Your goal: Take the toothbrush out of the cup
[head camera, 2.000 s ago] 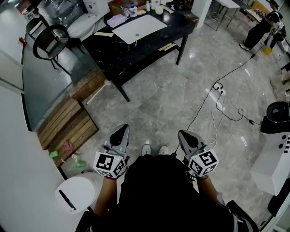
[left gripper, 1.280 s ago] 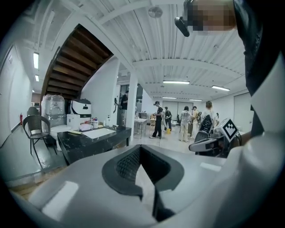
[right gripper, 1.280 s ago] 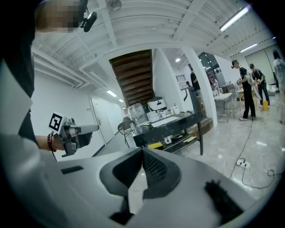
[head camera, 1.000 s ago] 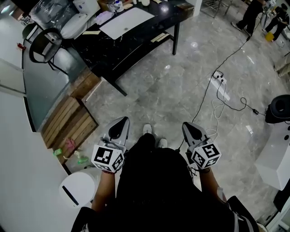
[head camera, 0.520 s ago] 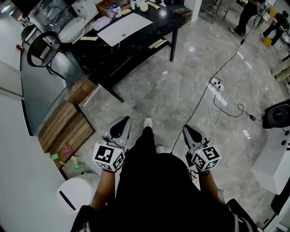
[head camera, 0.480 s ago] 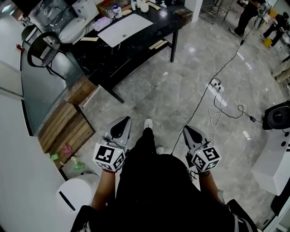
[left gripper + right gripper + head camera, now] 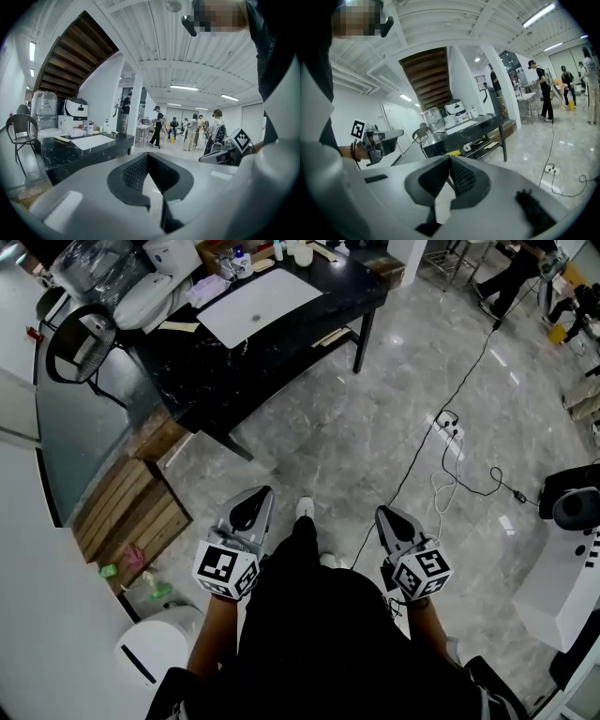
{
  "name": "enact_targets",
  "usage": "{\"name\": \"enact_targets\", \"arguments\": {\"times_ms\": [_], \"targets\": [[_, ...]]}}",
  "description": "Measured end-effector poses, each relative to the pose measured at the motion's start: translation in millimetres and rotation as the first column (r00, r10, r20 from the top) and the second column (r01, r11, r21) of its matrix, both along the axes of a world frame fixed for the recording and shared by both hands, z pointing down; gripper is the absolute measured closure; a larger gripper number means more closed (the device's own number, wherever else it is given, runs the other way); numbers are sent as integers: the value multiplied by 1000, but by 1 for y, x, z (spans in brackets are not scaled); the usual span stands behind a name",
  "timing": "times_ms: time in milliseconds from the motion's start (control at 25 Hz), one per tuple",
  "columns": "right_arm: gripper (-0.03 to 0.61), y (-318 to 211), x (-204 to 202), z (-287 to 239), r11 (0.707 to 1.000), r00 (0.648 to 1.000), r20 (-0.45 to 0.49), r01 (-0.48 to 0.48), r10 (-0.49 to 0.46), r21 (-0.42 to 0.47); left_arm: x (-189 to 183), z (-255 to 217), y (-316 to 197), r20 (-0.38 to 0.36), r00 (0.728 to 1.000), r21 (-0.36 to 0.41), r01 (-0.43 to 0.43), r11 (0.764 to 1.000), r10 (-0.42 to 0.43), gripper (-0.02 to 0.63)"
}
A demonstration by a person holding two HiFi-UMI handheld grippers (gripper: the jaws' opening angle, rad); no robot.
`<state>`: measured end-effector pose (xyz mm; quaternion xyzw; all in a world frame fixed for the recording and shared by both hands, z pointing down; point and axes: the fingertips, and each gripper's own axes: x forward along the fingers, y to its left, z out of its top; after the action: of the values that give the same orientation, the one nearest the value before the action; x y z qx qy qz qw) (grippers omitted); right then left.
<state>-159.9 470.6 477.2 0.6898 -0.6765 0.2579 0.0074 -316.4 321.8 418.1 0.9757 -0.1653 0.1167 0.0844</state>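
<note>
Both grippers are held at waist height over the grey floor, well short of the black table. My left gripper is shut with nothing in it, and its jaws meet in the left gripper view. My right gripper is likewise shut and empty, with the jaws touching in the right gripper view. A white cup stands among small bottles at the table's far end. No toothbrush can be made out at this distance.
A white sink panel lies on the table. A black chair and wooden pallets are at the left, with a white bin beside my left arm. A cable with a power strip crosses the floor on the right. People stand far back.
The person has stepped forward, one foot now ahead, so the table and floor have shifted in view. Both grippers stay shut at waist height.
</note>
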Motion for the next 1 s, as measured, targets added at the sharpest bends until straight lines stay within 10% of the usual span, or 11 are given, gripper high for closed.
{"name": "enact_targets", "arguments": {"times_ms": [1000], "targets": [[565, -181, 38, -7, 998, 999, 32, -37, 38, -41, 49, 13, -197, -51, 998, -56, -29, 998, 26, 606]]}}
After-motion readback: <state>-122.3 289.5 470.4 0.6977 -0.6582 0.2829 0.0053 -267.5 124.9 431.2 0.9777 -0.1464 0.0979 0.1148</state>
